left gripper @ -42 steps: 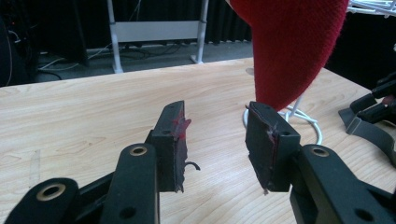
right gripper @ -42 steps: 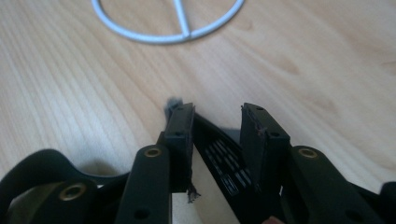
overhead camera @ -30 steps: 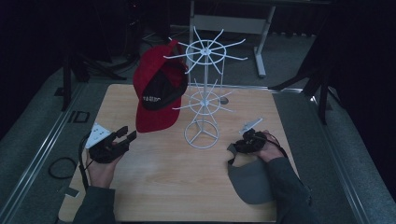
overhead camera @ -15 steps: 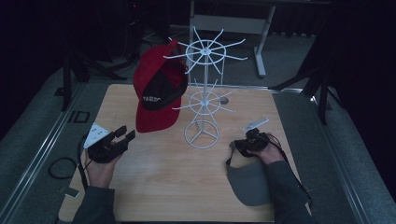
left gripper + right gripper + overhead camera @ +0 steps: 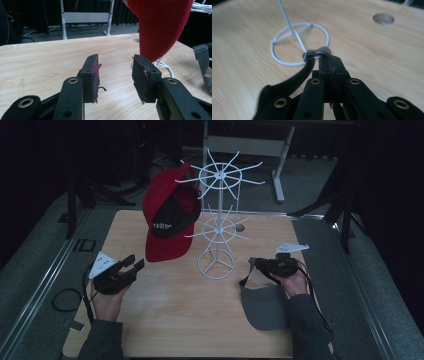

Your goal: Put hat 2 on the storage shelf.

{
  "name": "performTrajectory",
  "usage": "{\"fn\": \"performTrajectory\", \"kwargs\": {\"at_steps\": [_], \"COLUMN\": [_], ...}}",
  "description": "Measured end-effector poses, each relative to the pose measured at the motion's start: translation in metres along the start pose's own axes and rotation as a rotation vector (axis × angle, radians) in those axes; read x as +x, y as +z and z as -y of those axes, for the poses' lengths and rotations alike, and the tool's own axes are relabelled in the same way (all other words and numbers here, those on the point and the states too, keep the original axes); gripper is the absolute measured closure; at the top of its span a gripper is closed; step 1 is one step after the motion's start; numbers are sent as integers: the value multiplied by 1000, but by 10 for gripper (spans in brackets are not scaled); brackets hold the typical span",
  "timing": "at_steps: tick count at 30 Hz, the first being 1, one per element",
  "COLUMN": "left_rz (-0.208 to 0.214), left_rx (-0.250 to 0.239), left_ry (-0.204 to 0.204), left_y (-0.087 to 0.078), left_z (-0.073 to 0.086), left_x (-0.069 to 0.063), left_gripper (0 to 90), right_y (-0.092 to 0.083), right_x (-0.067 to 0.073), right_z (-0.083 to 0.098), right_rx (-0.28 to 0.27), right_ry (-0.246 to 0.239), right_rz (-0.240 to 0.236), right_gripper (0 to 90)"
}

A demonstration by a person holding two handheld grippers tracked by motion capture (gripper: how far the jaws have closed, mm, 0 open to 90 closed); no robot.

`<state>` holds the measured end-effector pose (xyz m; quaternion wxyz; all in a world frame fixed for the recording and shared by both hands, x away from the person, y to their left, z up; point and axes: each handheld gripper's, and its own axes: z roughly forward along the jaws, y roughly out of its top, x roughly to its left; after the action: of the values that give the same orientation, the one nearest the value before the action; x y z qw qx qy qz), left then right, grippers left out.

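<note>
Gripping: right gripper (image 5: 256,264) has its jaws pressed tight together on the strap (image 5: 318,53) of the grey cap (image 5: 265,307); they have just been closing, with the strap between them.
Right hand: forearm comes in from the bottom right of the high view, hand (image 5: 290,279) under the tool, the tool lying about level and pointing left toward the rack's foot.
Grey cap: lies on the table (image 5: 175,315) at the near right, under and just before the right hand, its strap end lifted into the jaws.
Right gripper view: strap loops out over the jaw tips; the rack's ring foot (image 5: 299,43) lies just beyond on the wood.
Left gripper: (image 5: 131,264) jaws stand well apart with nothing between them.
Left hand: (image 5: 107,292) at the near left of the table, forearm in from the bottom, tool pointing up and to the right, toward the red cap.
Red cap: (image 5: 167,220) hangs on the left side of the white wire rack (image 5: 217,220), well apart from the grey one.
Left gripper view: red cap (image 5: 160,25) hangs ahead, beyond the right jaw.
</note>
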<state>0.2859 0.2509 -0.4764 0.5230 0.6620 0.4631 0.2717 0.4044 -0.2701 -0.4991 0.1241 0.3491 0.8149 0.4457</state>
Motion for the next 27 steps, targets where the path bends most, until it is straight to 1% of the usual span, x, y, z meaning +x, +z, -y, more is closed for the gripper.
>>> {"fn": "performTrajectory", "kwargs": {"at_steps": [1,2,6,7,8,14,21,22,23,24,27], "left_rz": [0,0,-1,-1,-1,-2,-4,-4,-4,-4,-6], "left_rx": [0,-2,-2,-2,-2,-1,-3,-3,-3,-2,-3], "left_ry": [0,-2,-2,-2,-3,-3,-6,-6,-6,-6,-8], "left_y": [0,0,0,0,0,-1,-1,-1,-1,-1,-1], "left_z": [0,0,0,0,0,0,0,-1,-1,-1,0], "left_x": [0,0,0,0,0,1,2,2,2,2,2], "left_gripper": [574,573,574,573,573,573,573,573,573,573,573], "right_y": [0,-5,-13,-13,-18,-28,-36,-40,-40,-43,-48], "right_x": [0,0,1,1,1,3,7,8,8,10,11], "right_z": [0,-2,-7,-7,-10,-18,-26,-29,-29,-32,-36], "right_rx": [0,-36,-97,-97,-129,-194,-227,-240,-240,-254,-271], "right_ry": [0,16,45,45,57,76,74,74,74,76,73], "right_rz": [0,-11,-31,-31,-41,-59,-51,-51,-51,-50,-47], "right_gripper": [894,894,895,895,895,894,895,895,895,895,894]}}
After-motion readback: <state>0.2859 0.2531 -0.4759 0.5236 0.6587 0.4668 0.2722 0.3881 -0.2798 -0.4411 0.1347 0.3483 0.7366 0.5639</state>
